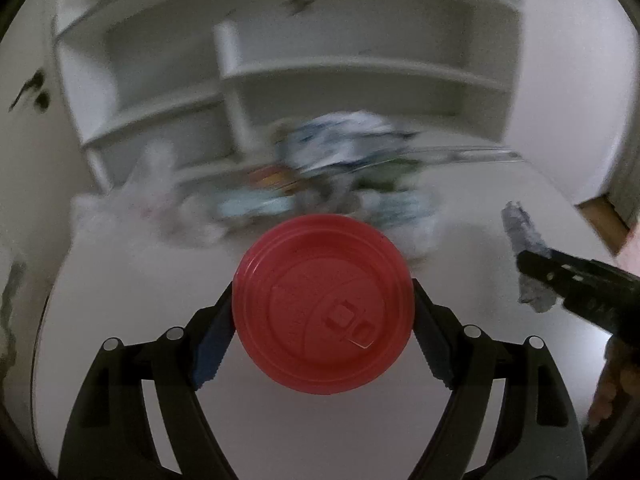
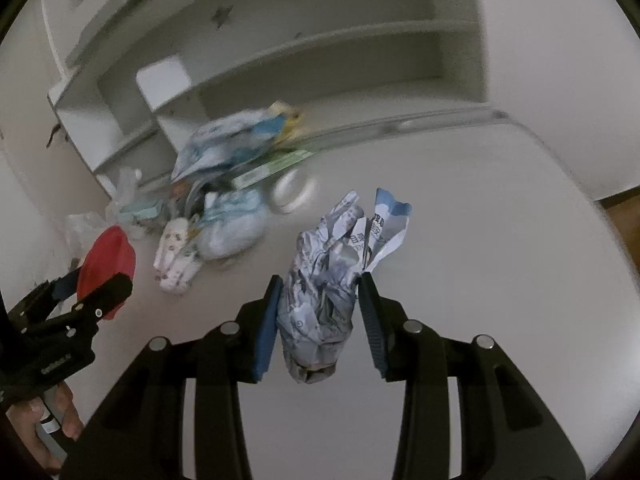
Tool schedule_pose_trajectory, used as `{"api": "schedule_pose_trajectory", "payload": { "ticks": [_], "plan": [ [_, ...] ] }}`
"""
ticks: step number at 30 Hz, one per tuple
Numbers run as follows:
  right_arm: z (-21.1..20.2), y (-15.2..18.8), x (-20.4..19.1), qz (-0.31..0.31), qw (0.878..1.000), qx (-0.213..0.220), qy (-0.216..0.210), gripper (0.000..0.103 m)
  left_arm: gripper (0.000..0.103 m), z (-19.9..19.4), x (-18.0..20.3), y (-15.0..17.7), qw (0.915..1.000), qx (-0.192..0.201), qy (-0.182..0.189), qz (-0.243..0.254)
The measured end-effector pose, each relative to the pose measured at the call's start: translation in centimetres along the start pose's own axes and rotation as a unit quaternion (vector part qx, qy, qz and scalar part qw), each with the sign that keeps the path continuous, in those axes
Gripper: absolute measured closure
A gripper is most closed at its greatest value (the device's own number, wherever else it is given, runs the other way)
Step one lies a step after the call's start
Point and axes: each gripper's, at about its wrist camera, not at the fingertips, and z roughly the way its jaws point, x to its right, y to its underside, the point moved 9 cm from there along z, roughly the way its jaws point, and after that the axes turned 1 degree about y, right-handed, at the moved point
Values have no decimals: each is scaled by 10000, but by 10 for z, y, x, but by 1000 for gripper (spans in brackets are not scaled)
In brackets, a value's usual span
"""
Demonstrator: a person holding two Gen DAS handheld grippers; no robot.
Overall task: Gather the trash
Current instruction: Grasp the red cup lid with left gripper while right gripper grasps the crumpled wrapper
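Holding now: I have trash in both tools above the white tabletop (image 2: 460,216)
Left tool (image 1: 323,322): clamped on a red plastic lid (image 1: 322,304), one pad on each side of its rim
Lid facing: its round face is turned toward my left camera; being round, it has no long axis
Right tool (image 2: 318,314): closed on a crumpled printed wrapper (image 2: 320,280), pads pressing its lower half
Wrapper axis: long axis runs forward along the fingers, its torn blue-and-white end sticking out past the tips
Pile (image 2: 224,200): blurred bags and wrappers lie on the tabletop beyond both tools, by the white shelf (image 2: 320,52)
My hand (image 2: 36,424): gripping the left handle, low in the right view
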Motion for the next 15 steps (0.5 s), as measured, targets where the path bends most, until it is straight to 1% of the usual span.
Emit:
{"api": "schedule_pose_trajectory", "payload": {
  "ticks": [1,2,3,4,6,7,8,9,10,11,12,13,14,15],
  "plan": [
    [-17,0,17,83,9999,120,46,64,24,-4,16,-4,9999,53,86,98],
    [-32,2,33,212,9996,196,51,64,24,-8,41,-10,9993,117,218,269],
    [-46,4,47,325,9991,257,45,64,24,-17,75,-15,9976,212,395,537],
    [-65,6,66,461,9983,350,73,64,24,-21,96,-18,9959,275,517,694],
    [-115,13,114,675,9950,649,355,64,24,-37,168,-20,9877,422,1010,1113],
    [-138,18,138,815,9923,780,509,64,24,-41,195,-17,9839,442,1205,1244],
    [-164,24,169,1060,9883,886,642,64,24,-48,236,-11,9766,449,1509,1465],
    [-184,32,195,1260,9850,937,719,64,24,-56,277,0,9675,418,1819,1708],
    [-202,41,220,1404,9816,952,873,64,24,-59,304,8,9607,373,2015,1873],
    [-220,54,248,1511,9777,938,1115,64,24,-64,339,22,9502,259,2308,2077],
    [-231,67,271,1610,9748,862,1285,64,24,-68,367,37,9398,105,2591,2224],
    [-238,82,292,1737,9726,735,1356,64,24,-71,400,56,9272,-76,2879,2397],
    [-240,103,317,1954,9699,518,1358,64,24,-72,426,74,9167,-188,3027,2603],
    [-237,120,336,2121,9671,314,1371,64,24,-72,446,90,9080,-285,3115,2788]
  ]
}}
